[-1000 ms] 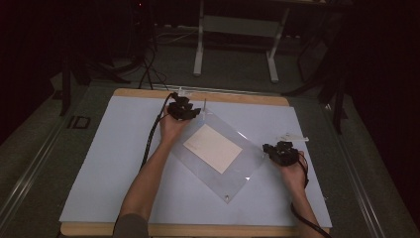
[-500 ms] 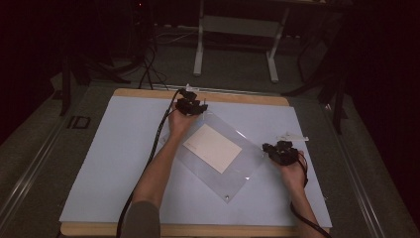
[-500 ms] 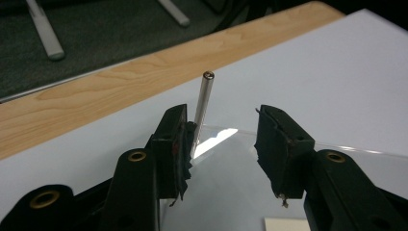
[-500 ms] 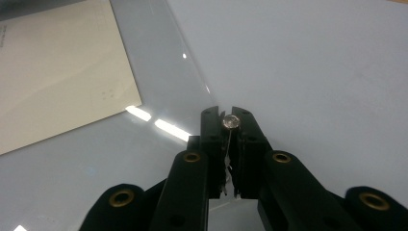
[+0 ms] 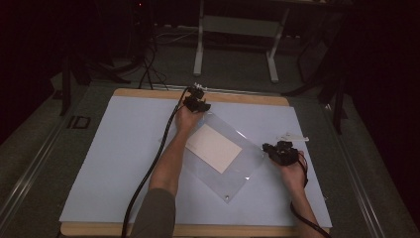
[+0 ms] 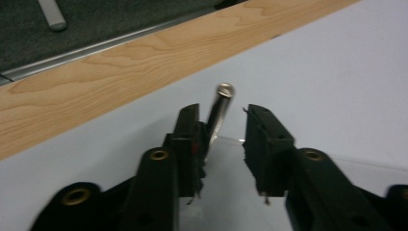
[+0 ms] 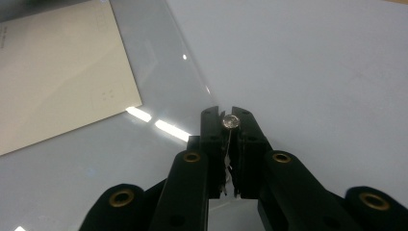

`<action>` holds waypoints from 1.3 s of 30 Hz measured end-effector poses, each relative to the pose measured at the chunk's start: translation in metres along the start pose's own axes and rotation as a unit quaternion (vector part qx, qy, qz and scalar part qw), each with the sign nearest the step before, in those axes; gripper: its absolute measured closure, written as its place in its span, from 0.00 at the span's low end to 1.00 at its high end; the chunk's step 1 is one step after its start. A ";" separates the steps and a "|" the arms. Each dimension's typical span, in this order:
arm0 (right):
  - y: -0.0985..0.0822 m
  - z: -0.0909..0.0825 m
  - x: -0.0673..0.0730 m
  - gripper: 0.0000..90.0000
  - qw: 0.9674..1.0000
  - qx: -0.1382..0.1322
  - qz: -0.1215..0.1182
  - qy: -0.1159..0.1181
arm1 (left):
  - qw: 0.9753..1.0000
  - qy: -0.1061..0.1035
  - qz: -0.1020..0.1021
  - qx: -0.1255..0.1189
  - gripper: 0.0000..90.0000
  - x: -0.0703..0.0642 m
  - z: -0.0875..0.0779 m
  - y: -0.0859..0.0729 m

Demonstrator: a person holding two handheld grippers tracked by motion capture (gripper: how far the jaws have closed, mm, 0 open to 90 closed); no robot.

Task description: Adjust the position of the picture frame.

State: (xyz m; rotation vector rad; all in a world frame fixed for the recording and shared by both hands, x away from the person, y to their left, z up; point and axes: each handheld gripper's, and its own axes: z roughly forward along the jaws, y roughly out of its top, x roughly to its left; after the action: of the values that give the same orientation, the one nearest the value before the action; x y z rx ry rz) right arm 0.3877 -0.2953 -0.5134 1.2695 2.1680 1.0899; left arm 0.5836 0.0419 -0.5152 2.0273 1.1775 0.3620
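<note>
Metal pin [image 6: 219, 115] stands tilted between the left gripper [image 6: 222, 126] jaws, against the left one; jaws spread, not clamping. Right gripper [image 7: 227, 121] pinches a second pin [image 7: 230, 121] at the clear sheet [image 7: 159, 144] corner.

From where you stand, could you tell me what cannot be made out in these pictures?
- Print on the paper: too faint and small in the right gripper view; the top edge cuts the paper off.
- Lower end of the left pin: in the left gripper view it passes behind a jaw of the left gripper.
- Shaft of the right pin: the shut right gripper hides all but its head.
- Both grippers' jaws: too small and dark in the high view.
</note>
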 end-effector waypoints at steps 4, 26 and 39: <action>0.000 0.000 0.000 0.94 1.000 -0.002 0.002 0.000 | 1.000 0.003 -0.001 0.000 0.74 -0.002 0.004 0.005; 0.001 -0.003 -0.009 0.90 0.996 -0.014 0.083 0.042 | 0.998 0.048 0.041 -0.007 0.94 -0.004 -0.008 -0.001; 0.010 -0.008 -0.011 0.89 0.994 -0.016 0.095 0.053 | 0.996 -0.018 0.089 0.019 0.94 0.013 -0.061 -0.026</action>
State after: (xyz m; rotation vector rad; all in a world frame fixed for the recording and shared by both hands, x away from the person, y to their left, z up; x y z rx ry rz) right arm 0.3937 -0.3056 -0.5008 1.4578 2.1304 1.2894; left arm 0.5393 0.0888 -0.4946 2.1693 0.9907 0.3919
